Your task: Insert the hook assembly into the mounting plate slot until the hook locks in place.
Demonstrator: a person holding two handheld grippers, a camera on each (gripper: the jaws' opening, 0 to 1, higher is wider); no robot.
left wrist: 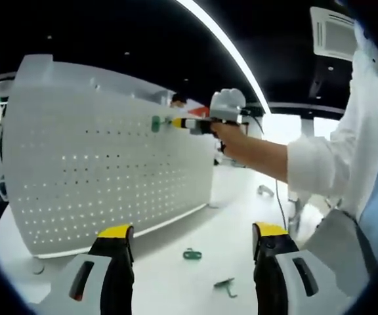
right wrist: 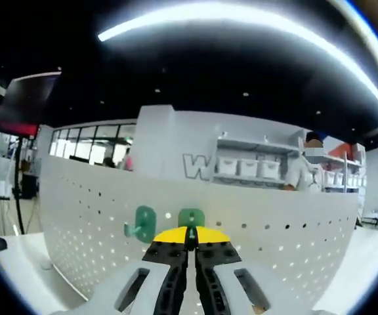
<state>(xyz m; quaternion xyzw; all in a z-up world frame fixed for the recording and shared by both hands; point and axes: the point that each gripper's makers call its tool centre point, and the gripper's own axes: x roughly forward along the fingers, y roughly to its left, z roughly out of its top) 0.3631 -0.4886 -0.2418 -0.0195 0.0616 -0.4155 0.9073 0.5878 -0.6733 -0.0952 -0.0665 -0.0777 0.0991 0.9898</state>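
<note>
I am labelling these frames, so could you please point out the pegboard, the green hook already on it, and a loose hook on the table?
pegboard (left wrist: 110, 177): left gripper view, perforated face.
mounted green hook (right wrist: 143, 223): right gripper view, its plate.
loose hook (left wrist: 191, 254): left gripper view, its body.

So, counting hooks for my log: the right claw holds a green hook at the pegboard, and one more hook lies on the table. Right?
Not quite: the left gripper view shows two hooks on the table, a green hook and a second hook. The right claw does hold its hook at the pegboard.

Matt white perforated board (left wrist: 110, 164); green plastic hook (right wrist: 191, 220).
</note>
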